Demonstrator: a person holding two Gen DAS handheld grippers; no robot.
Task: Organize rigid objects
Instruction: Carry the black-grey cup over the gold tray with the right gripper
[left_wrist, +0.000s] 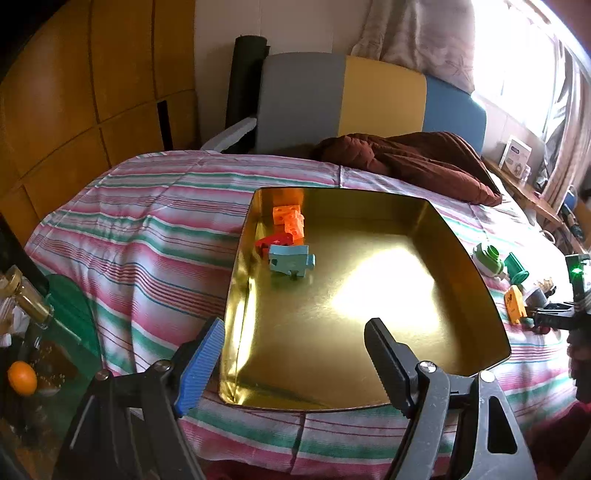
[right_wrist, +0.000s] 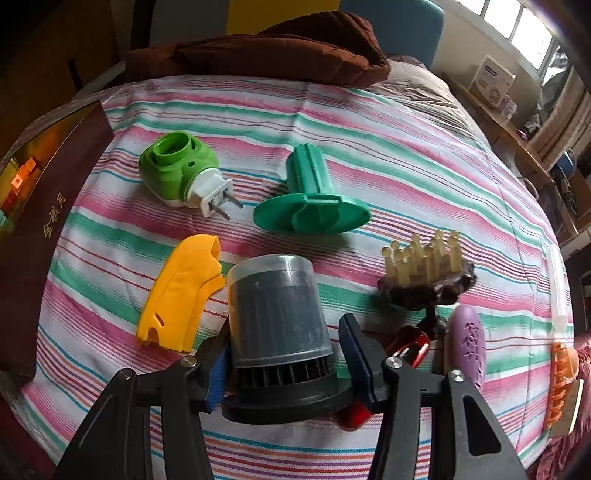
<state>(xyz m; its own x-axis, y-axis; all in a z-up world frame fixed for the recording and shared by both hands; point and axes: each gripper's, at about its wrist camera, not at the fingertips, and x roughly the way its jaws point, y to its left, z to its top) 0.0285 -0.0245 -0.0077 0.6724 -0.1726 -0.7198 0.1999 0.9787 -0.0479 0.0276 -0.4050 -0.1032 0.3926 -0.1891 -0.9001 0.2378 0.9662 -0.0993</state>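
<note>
A gold tin tray lies on the striped bedspread and holds orange cubes, a red piece and a blue piece in its far left corner. My left gripper hangs open over the tray's near edge with nothing between its fingers. In the right wrist view my right gripper is shut on a grey cylinder with a black ribbed base, its pads against the base. The tray's maroon side shows at the left. The same cylinder appears small at the far right of the left wrist view.
Loose on the bedspread are a green plug-in device, a green flanged piece, a yellow plastic shell, a bristled brown brush, a purple item and a red item. A brown blanket lies behind.
</note>
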